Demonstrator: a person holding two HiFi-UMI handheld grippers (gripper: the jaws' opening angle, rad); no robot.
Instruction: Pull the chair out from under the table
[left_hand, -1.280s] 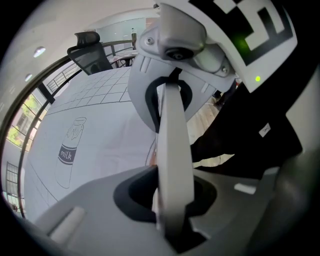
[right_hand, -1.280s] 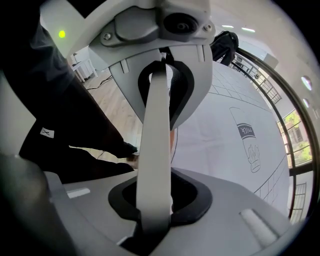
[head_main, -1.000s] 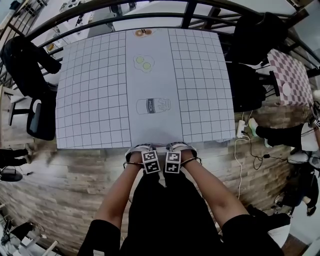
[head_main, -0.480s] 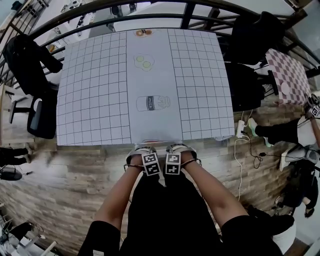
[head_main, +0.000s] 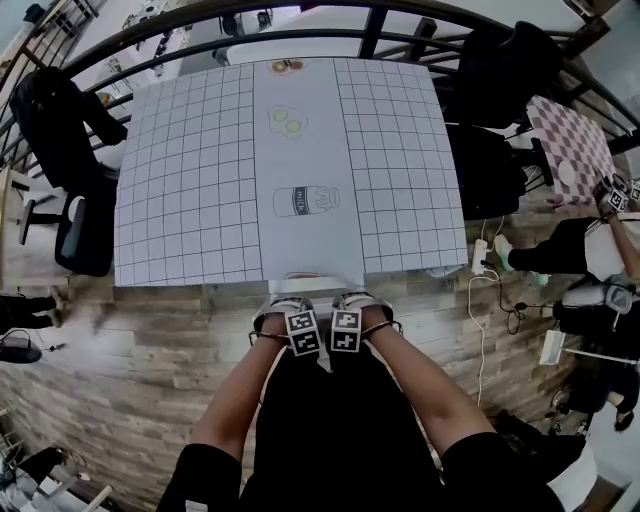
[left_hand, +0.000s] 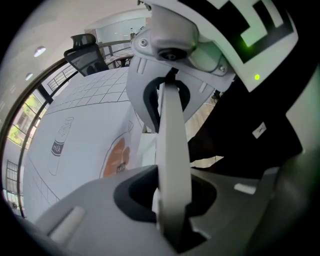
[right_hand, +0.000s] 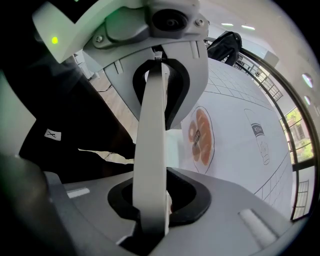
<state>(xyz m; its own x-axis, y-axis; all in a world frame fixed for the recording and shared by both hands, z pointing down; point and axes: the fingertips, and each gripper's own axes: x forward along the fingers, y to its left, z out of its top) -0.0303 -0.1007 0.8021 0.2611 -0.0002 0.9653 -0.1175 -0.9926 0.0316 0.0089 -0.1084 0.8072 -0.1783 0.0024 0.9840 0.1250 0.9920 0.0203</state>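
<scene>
On 1 chair (left_hand: 172, 150), 2 tongs (head_main: 285, 303) (head_main: 357, 300).

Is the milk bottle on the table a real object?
No, the milk bottle is only a flat drawing printed on the table cover.

The chair (head_main: 312, 284) sits at the table's (head_main: 180, 200) near edge, with the left gripper (head_main: 288, 304) and right gripper (head_main: 356, 302) side by side on its back. An office chair (head_main: 85, 235) stands left of the table.

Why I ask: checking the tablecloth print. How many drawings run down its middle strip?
4: an orange food drawing at the far edge, fried eggs nearer, a milk bottle mid-table, another orange drawing at the near edge.
</scene>
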